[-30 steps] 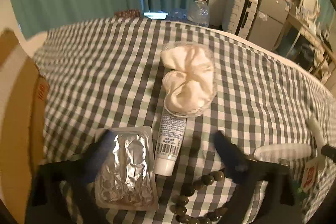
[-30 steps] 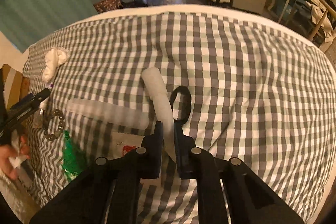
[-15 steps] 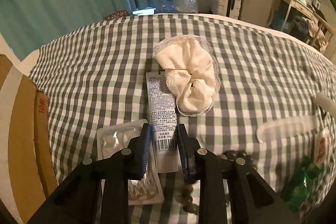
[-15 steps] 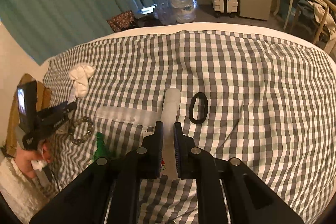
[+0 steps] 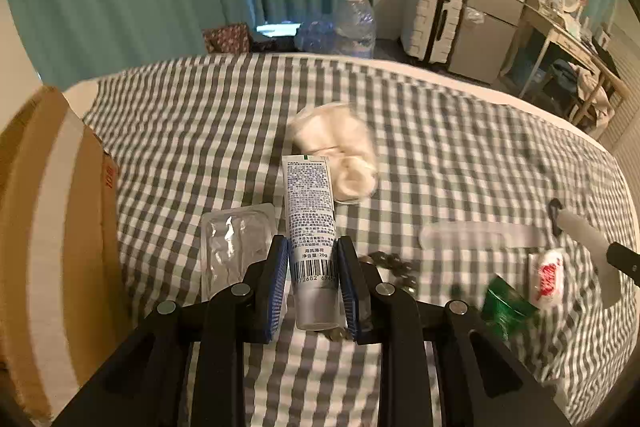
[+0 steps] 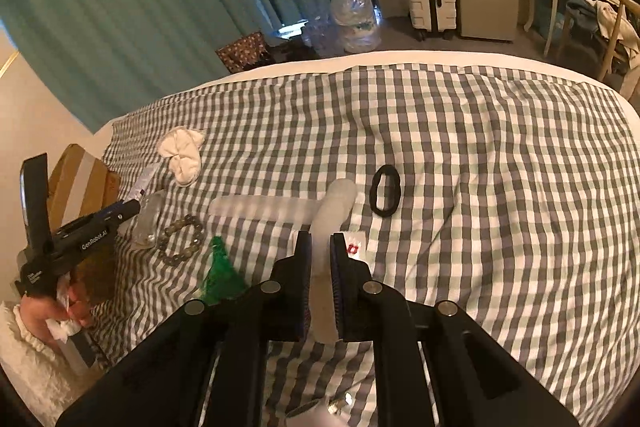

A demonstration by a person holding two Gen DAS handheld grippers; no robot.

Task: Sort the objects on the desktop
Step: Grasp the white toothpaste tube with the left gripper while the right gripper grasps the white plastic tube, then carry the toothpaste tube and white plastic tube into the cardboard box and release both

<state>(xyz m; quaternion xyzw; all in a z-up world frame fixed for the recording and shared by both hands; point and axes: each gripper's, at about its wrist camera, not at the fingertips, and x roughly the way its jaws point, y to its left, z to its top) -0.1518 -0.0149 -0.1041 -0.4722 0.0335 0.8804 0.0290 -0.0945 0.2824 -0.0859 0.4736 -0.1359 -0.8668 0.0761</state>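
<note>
Covering the whole work surface is a grey-and-white checked bedspread (image 6: 480,155), on which the things to be sorted are scattered toward its near left part; a cardboard box (image 5: 52,227) is seen standing against its left edge, and it is judged to be a likely bin for the sorting, though this cannot be confirmed. A cream scrunchie (image 5: 340,151) lies toward the middle of the left half; a flat translucent pouch (image 6: 260,207) is spread nearer the front edge; a clear blister pack (image 5: 236,239) rests just beside the box; a bead bracelet (image 6: 180,239), a green wrapper (image 6: 220,271) and a black hair tie (image 6: 386,191) lie apart among them.

A white tube (image 5: 310,227), printed with small text and a barcode, is pinched at its cap end by the left gripper (image 5: 312,287), whose blue pads are pressed against both sides; the tube appears lifted clear of the cloth. A pale translucent stick (image 6: 332,227) is clamped between the nearly closed pads of the right gripper (image 6: 320,275); what it is cannot be told.

The step in hand is judged to be the carrying away of two picked items; next, each grip would need to be kept firm while a destination is reached, the tube probably toward the box.
</note>
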